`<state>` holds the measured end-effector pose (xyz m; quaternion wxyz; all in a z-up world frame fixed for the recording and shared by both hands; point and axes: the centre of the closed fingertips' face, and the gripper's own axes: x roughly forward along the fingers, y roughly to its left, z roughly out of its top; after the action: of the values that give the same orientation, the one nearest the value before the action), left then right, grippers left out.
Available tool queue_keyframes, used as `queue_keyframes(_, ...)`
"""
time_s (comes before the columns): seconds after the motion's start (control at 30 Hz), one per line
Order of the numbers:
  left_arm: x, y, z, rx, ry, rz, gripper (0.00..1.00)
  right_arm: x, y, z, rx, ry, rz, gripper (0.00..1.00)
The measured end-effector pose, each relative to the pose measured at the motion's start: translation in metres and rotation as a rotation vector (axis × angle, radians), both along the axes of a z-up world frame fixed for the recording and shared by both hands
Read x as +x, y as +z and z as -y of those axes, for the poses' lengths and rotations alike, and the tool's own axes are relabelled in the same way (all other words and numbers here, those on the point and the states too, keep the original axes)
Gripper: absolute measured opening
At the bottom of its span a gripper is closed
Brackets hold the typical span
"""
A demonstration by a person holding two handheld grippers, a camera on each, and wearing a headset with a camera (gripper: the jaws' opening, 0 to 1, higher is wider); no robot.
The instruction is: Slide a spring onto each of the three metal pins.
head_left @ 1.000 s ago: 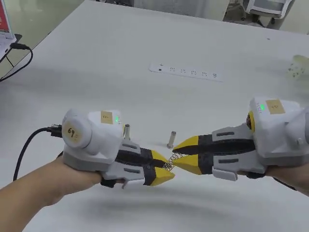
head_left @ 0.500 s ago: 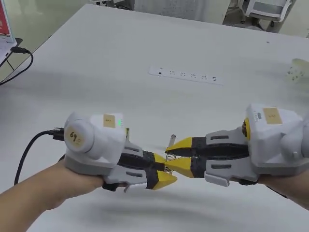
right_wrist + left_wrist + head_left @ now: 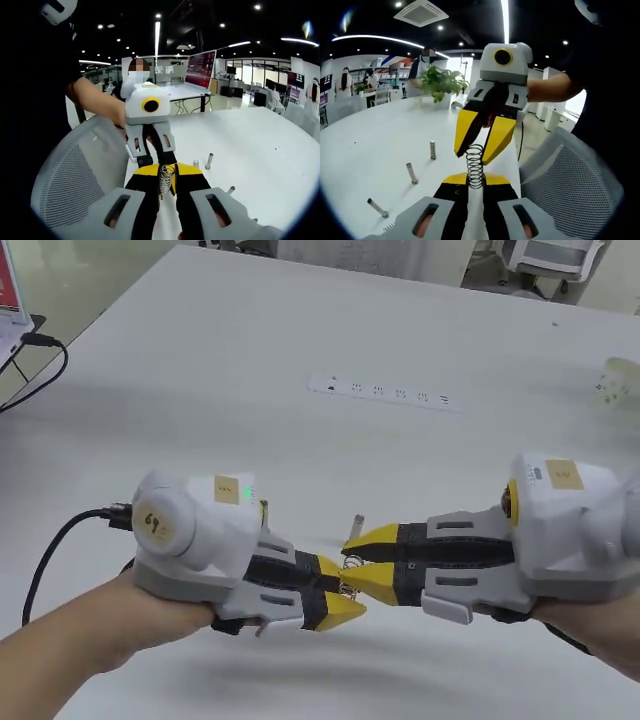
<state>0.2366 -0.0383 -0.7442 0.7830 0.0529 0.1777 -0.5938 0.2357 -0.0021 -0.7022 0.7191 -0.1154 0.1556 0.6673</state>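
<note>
Left gripper (image 3: pixel 476 181) fingers pinched the spring (image 3: pixel 475 162) by one end, right gripper (image 3: pixel 350 558) fingers spread round the other; light, squashy, probably best held by end coils.

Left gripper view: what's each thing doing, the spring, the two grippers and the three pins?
spring: held up off the table, not on a pin yet.
left gripper: jaws shut on the spring's near end.
right gripper: jaws parted around the spring's far end.
near pin: bare.
middle pin: upright, bare.
far pin: upright, looks coiled, too small to be sure.
</note>
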Motion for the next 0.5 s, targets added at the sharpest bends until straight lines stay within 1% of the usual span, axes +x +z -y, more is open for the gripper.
queue_keyframes(0.07, -0.0002, 0.0000, -0.0009, -0.001, 0.003, 0.000, 0.02, -0.0001, -0.0002, -0.0003, 0.000, 0.000, 0.001, 0.09)
queue_keyframes(0.13, -0.0002, 0.0006, -0.0015, -0.006, 0.005, -0.002, 0.02, -0.0010, -0.0015, -0.0008, -0.003, -0.005, -0.020, 0.09)
queue_keyframes(0.17, -0.0005, 0.0012, -0.0012, -0.010, 0.005, -0.005, 0.02, -0.0018, -0.0029, -0.0011, -0.009, -0.002, -0.020, 0.09)
queue_keyframes(0.27, -0.0009, 0.0010, -0.0011, -0.009, 0.006, -0.001, 0.02, -0.0024, -0.0039, -0.0017, -0.013, 0.000, -0.012, 0.09)
queue_keyframes(0.33, -0.0003, 0.0012, -0.0012, -0.012, 0.011, -0.003, 0.02, -0.0030, -0.0036, -0.0021, -0.012, 0.010, 0.009, 0.08)
queue_keyframes(0.5, 0.0008, 0.0025, -0.0014, -0.021, 0.019, -0.016, 0.03, -0.0013, -0.0023, -0.0027, -0.008, 0.004, 0.012, 0.08)
